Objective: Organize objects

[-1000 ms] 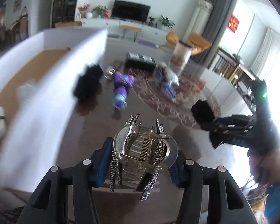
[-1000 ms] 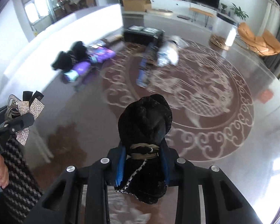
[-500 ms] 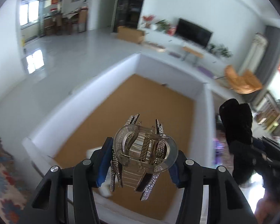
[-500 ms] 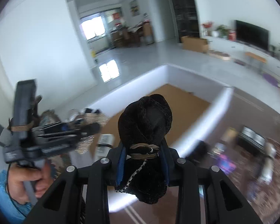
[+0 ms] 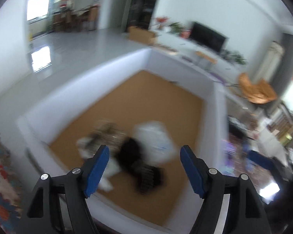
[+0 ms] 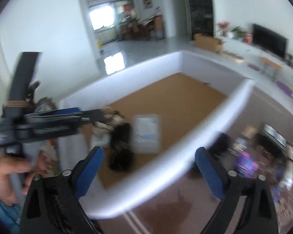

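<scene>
Both grippers hang over a white-walled box (image 5: 115,74) with a brown cardboard floor. The left gripper (image 5: 144,167) has just been opening its jaws, which stand apart with nothing between the blue pads; the right gripper (image 6: 148,172) has likewise just been opening and stands wide, also bare. Down on the box floor lie a black hair scrunchie (image 6: 121,148), a sparkly hair clip (image 6: 107,122) just beside it (badly blurred, so details are lost), and a white packet (image 6: 146,134) touching the scrunchie's other side. In the right wrist view a hand (image 6: 7,177) grips the left gripper's handle. More items sit blurred on the brown bench (image 6: 166,212) beyond the box wall.
</scene>
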`<state>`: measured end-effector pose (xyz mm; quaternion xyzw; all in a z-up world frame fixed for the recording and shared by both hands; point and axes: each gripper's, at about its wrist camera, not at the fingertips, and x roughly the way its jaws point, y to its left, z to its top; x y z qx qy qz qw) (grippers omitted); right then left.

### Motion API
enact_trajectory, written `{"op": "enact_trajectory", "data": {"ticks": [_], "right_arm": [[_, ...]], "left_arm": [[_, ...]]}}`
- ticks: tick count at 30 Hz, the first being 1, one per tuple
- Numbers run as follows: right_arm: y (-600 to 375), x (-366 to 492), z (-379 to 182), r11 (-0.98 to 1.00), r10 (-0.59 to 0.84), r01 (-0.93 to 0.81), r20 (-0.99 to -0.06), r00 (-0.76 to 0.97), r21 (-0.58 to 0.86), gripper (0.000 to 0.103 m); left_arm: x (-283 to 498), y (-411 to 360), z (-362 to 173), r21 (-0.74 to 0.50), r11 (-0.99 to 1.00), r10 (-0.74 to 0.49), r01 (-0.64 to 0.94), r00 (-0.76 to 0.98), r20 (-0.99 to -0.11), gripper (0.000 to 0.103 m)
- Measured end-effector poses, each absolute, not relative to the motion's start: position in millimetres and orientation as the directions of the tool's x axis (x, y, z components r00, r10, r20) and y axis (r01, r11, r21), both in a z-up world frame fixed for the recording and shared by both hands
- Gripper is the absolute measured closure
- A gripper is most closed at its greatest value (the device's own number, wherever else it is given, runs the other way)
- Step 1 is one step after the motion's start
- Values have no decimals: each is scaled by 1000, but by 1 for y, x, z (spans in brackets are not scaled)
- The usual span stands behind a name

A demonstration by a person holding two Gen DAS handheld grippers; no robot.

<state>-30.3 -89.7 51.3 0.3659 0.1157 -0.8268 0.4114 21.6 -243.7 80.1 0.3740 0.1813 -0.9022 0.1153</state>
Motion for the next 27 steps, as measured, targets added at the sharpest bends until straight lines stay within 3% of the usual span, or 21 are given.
{"op": "enact_trajectory", "data": {"ticks": [6,7,12,15,22,27], "right_arm": [[46,-22,3,-816,-381,578,-730,-568,-25,3],[67,-21,-5,-840,-334,541,-741,-582,-46,3],[176,-14,-37,-940,-132,328,-788,-602,-94,3],[212,-9,-50,-963,-88,256,-798,-596,-85,3],[219,-6,-53,-966,-55,232,-789,-612,-112,3],[216,-2,-54,-964,-35,227,-781,-623,-138,3]], "left_arm": [[44,-106,90,-261,-965,185,-19,-756,-628,7],[45,-81,85,-252,-965,224,-77,-742,-632,3],[26,2,39,-189,-957,286,-219,-611,-738,3],[10,33,9,-146,-958,261,-246,-544,-797,3],[8,39,-27,-37,-982,137,-187,-554,-821,3],[1,24,-34,-67,-991,118,-114,-540,-833,3]]}}
